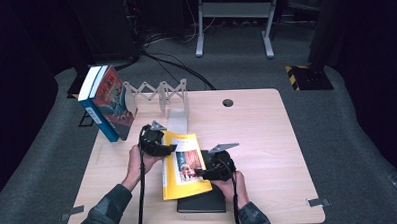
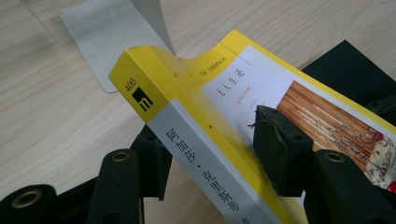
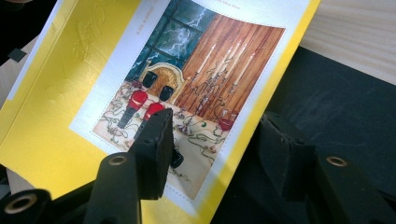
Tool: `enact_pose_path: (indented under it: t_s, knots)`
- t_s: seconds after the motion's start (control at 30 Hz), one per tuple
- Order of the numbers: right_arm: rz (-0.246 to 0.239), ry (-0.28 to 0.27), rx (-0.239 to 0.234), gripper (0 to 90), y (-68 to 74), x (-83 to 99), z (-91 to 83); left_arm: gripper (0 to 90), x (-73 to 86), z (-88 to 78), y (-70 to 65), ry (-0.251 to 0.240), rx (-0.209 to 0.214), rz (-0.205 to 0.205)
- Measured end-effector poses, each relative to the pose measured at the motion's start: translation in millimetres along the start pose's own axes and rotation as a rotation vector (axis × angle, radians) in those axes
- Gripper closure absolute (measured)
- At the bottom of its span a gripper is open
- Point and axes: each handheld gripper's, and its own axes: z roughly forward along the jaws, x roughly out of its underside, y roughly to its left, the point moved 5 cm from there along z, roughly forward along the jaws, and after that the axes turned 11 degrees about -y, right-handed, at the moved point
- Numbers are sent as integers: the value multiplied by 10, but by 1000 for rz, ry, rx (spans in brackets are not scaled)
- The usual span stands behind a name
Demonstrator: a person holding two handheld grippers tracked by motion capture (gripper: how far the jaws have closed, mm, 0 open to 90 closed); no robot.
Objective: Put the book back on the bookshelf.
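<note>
A yellow book (image 1: 186,165) with a picture on its cover lies partly on a black book (image 1: 202,204) at the table's near middle. My left gripper (image 1: 165,149) is shut on the yellow book's spine edge (image 2: 210,93): one pad presses on the cover and the other sits underneath, so that side is raised off the table. My right gripper (image 1: 203,173) is at the book's opposite long edge. In the right gripper view its jaws (image 3: 219,130) stand open, one over the cover picture (image 3: 187,84) and the other apart from the edge, over the black book (image 3: 336,93).
Blue books (image 1: 111,102) stand tilted at the table's far left against a white folding rack (image 1: 155,91). A flat metal bookend (image 1: 176,118) lies just beyond the yellow book. The wooden table (image 1: 257,135) has a round hole (image 1: 228,102) near its far edge.
</note>
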Motion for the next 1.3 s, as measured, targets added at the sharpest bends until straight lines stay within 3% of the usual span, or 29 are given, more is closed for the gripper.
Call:
enact_pose_path:
  t_s: [0.17, 0.23, 0.33, 0.5, 0.6, 0.67, 0.8, 1.0, 1.13, 1.17, 1.3]
  knots:
    - [-16, -6, -17, 466, 2, -12, 29, 449, 22, 58, 12, 29, 31, -35]
    - [-12, -6, -23, 466, 17, -21, 50, 430, 21, 80, 19, 36, 25, -27]
    - [-26, -6, -23, 466, 20, -33, 67, 470, 9, 86, 39, 33, 32, -39]
    - [-42, 10, -23, 449, 11, -48, 50, 516, -10, 88, 0, 45, 18, -3]
    - [-114, -13, 47, 359, -19, -41, -68, 521, -15, 88, -13, 43, 8, 18]
    - [-100, -55, 86, 278, -115, -44, -207, 521, -12, 90, -20, 49, 8, 18]
    - [-78, -94, 181, 143, -435, -29, -464, 520, -13, 87, -22, 47, 7, 21]
    - [-55, -79, 320, 70, -969, 108, -654, 525, -27, 68, -36, 44, 5, 29]
    - [-26, -89, 364, 70, -1247, 192, -731, 580, -70, 0, -41, -9, 27, 4]
    - [-32, -102, 377, 71, -1295, 198, -758, 588, -79, -19, -49, -12, 27, 8]
    - [16, -119, 395, 78, -1430, 248, -831, 616, -110, -74, -73, -25, 29, 8]
